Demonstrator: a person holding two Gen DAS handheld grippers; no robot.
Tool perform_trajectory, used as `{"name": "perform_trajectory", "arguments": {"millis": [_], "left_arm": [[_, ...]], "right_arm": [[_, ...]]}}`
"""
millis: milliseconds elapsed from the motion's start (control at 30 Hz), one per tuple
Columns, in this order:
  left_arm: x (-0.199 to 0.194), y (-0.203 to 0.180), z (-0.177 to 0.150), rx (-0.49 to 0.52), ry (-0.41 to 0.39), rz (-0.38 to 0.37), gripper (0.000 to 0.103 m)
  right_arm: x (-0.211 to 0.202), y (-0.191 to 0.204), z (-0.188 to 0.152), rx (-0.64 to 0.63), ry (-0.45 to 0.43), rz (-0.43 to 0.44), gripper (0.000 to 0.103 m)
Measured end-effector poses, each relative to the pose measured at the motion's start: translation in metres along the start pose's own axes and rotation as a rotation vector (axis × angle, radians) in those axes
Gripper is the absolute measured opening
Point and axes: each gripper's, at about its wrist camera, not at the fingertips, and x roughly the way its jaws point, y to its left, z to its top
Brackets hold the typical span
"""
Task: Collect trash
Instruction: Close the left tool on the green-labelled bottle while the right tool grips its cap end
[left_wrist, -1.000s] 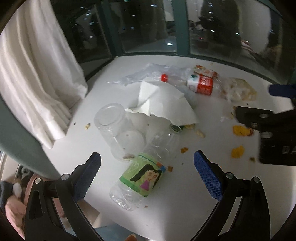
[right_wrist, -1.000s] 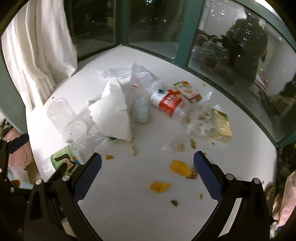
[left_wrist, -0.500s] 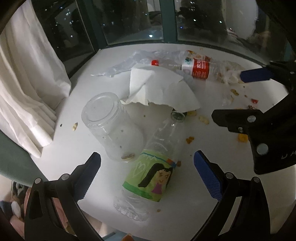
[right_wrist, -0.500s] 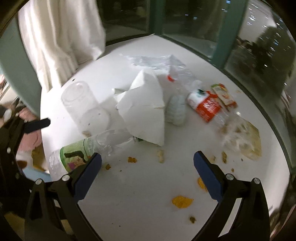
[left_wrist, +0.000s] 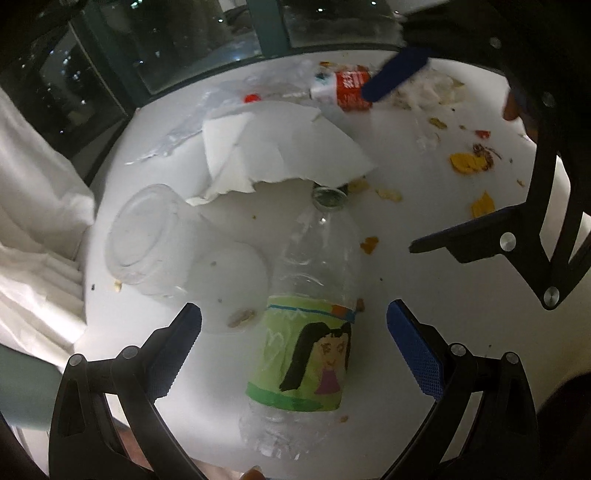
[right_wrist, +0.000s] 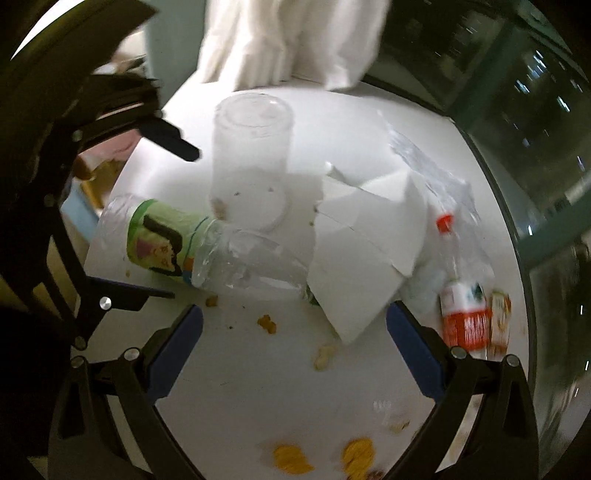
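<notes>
A clear plastic bottle with a green cartoon-girl label (left_wrist: 306, 354) lies on the white table, its base between the open fingers of my left gripper (left_wrist: 293, 350). It also shows in the right wrist view (right_wrist: 166, 240). A clear plastic cup (left_wrist: 166, 243) lies on its side to the left, touching the bottle. A torn white paper sheet (left_wrist: 280, 147) covers the bottle's mouth. My right gripper (right_wrist: 293, 354) is open and empty, above crumbs near the paper (right_wrist: 362, 258). It also shows in the left wrist view (left_wrist: 417, 155), open, at the right.
A red-label bottle (left_wrist: 343, 90) and crumpled clear plastic (left_wrist: 207, 114) lie at the back. Orange food scraps (left_wrist: 465, 162) dot the right side. White curtain (left_wrist: 29, 206) hangs at the left by the table edge (left_wrist: 92, 295). Dark windows stand behind.
My left gripper has moved forward, so the green-label bottle now lies between its fingers. My right gripper has swung left toward the paper and bottle.
</notes>
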Motion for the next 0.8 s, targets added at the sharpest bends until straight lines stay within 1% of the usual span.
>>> {"name": "perform_trajectory", "arguments": {"millis": [100,200,267,333,400,500,600,700,800], "left_arm": [[0.008,0.0,-0.001,-0.021,0.016,-0.025,0.097],[0.014,0.003,-0.003,-0.042,0.023,-0.044,0.097],[0.019,0.005,-0.006,-0.058,0.033,-0.05,0.097],[0.022,0.01,-0.011,-0.08,0.043,-0.06,0.097],[0.022,0.012,-0.014,-0.091,0.039,-0.07,0.097],[0.025,0.016,-0.016,-0.103,0.039,-0.089,0.097],[0.03,0.017,-0.019,-0.13,0.047,-0.1,0.097],[0.034,0.024,-0.02,-0.158,0.038,-0.109,0.097],[0.039,0.025,-0.02,-0.153,0.041,-0.131,0.097]], "right_arm": [[0.005,0.006,0.002,-0.1,-0.018,0.013,0.097],[0.01,0.015,0.006,-0.248,-0.059,0.011,0.097],[0.016,0.016,0.011,-0.313,-0.068,0.009,0.097],[0.02,0.017,0.014,-0.36,-0.064,0.037,0.097],[0.027,0.017,0.016,-0.397,-0.043,0.097,0.097],[0.038,0.017,0.016,-0.436,-0.009,0.161,0.097],[0.05,0.017,0.017,-0.446,-0.001,0.183,0.097],[0.055,0.019,0.015,-0.436,0.01,0.227,0.097],[0.054,0.022,0.008,-0.47,0.01,0.26,0.097]]}}
